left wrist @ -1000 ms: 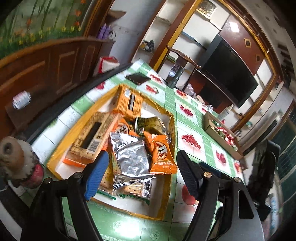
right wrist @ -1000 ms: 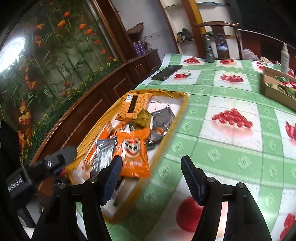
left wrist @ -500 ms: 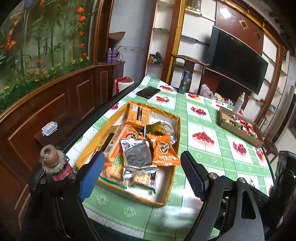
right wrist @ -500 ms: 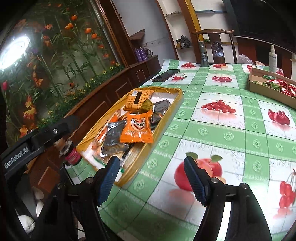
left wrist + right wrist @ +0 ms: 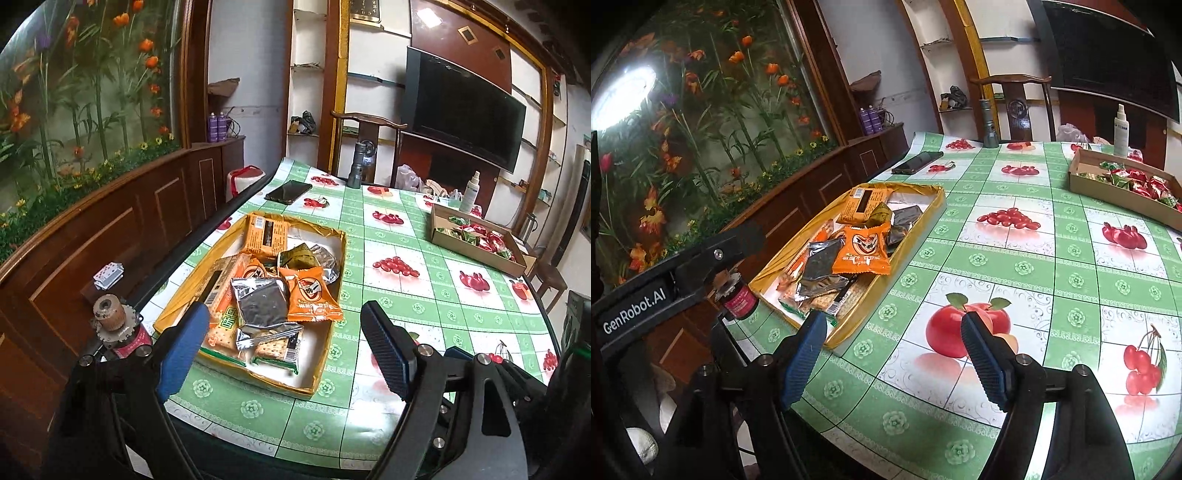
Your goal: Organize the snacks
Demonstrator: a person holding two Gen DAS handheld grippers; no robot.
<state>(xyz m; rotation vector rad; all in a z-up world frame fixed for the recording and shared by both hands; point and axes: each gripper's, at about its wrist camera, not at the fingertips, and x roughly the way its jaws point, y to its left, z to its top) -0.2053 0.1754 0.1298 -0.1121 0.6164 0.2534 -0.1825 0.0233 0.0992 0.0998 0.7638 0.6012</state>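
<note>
Left gripper [image 5: 282, 347] hung with jaws spread wide, nothing between them, short of the table's near edge. Shallow yellow cardboard tray [image 5: 320, 373] lay at its twelve o'clock, heaped with snack packets. Crinkled silver foil packet [image 5: 260, 301] topped the pile, touching the orange printed pouch [image 5: 312, 295] at its three o'clock. Both looked light, soft and slippery — best pinched at a crimped end seam, gently, as biscuits inside could crack. Right gripper [image 5: 893, 356] also gaped, empty, over the green fruit-print tablecloth [image 5: 1034, 273] — tray at its eleven o'clock.
</note>
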